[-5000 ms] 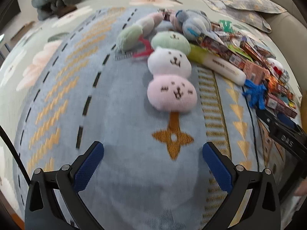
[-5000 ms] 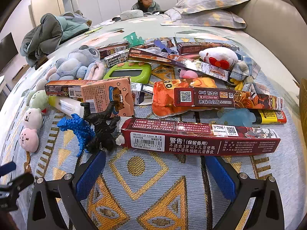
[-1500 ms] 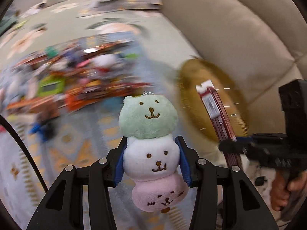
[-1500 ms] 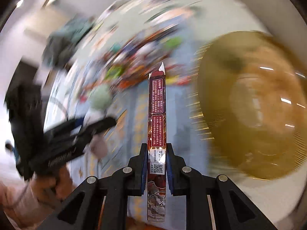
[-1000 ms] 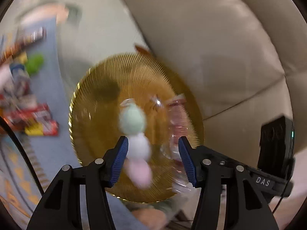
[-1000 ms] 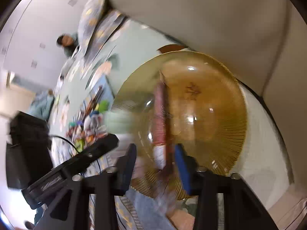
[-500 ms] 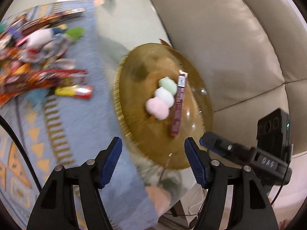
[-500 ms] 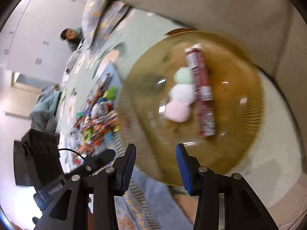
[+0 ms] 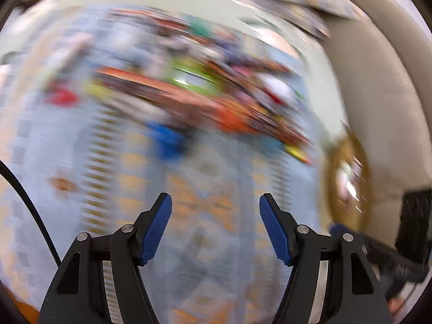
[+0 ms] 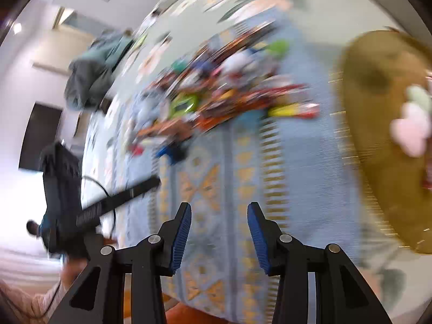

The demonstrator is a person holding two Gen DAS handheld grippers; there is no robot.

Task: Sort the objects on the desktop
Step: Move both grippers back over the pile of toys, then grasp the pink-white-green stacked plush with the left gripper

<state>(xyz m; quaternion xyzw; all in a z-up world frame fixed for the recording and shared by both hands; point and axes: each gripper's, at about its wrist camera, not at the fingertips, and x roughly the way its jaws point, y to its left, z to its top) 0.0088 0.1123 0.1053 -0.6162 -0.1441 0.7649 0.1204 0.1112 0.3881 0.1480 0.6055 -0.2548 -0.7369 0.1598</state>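
Observation:
Both views are smeared by motion. My left gripper point(image 9: 215, 213) is open with nothing between its blue pads, above the blue patterned blanket point(image 9: 205, 189). Open and empty as well, my right gripper point(image 10: 219, 221) hangs over the same blanket point(image 10: 226, 178). The amber glass plate point(image 10: 378, 162) sits at the right edge and holds the three-ball plush point(image 10: 413, 124) beside a red box, mostly cut off. In the left wrist view the plate point(image 9: 332, 189) is small at the right. The pile of toys and boxes point(image 9: 205, 100) lies further back, also seen as the pile point(image 10: 216, 102) in the right wrist view.
A beige sofa back point(image 9: 378, 108) rises to the right of the plate. The other hand-held gripper point(image 10: 118, 202) and a person's hand show at the left of the right wrist view. A heap of clothes point(image 10: 91, 75) lies far back on the bed.
Both grippers have swung away from the plate toward the blanket and the pile. The plush and the red box stay on the plate. The left jaws stand wider than a second ago.

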